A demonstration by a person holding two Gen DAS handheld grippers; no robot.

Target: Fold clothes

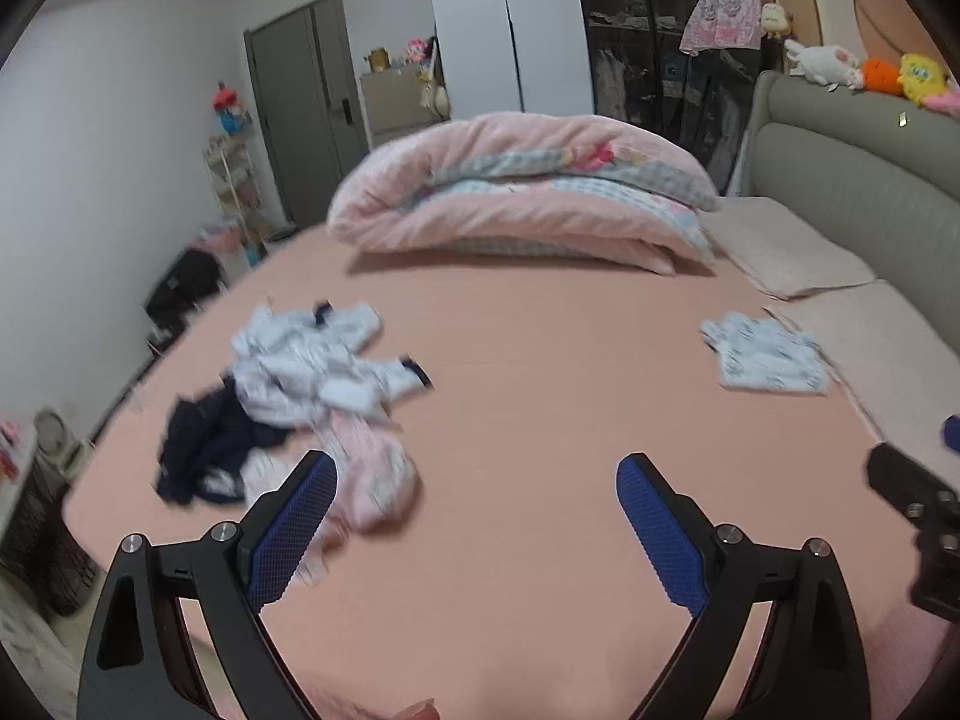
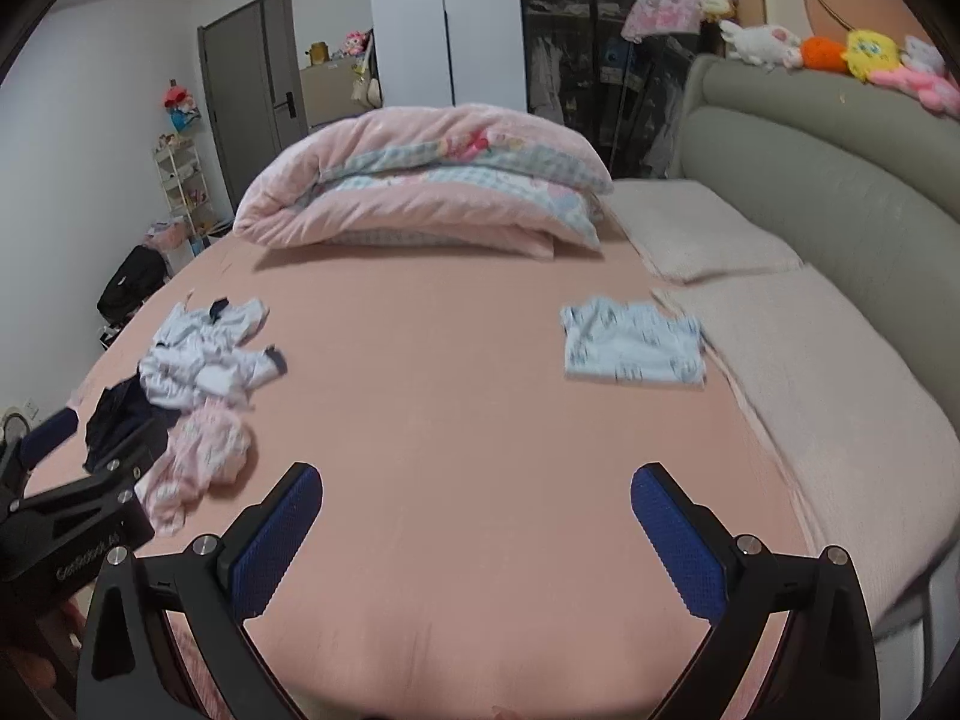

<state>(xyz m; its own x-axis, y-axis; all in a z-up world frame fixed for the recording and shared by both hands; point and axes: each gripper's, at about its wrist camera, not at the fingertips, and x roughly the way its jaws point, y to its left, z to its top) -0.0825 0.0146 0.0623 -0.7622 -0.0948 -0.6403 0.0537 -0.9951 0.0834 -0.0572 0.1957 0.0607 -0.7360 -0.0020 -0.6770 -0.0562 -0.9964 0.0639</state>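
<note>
A pile of unfolded clothes (image 1: 300,396) lies on the pink bed sheet (image 1: 540,360) at the left: white-blue garments, a dark navy piece and a pink piece. It also shows in the right wrist view (image 2: 192,396). A folded light-blue garment (image 1: 768,360) lies flat at the right, also seen in the right wrist view (image 2: 636,348). My left gripper (image 1: 477,474) is open and empty above the sheet, its left finger near the pink piece. My right gripper (image 2: 477,480) is open and empty over bare sheet.
A folded pink quilt (image 1: 522,204) lies across the far side of the bed. A grey padded headboard (image 1: 858,180) with plush toys runs along the right, with beige pillows (image 2: 708,228) below it. A shelf, bags and a door stand at the left wall.
</note>
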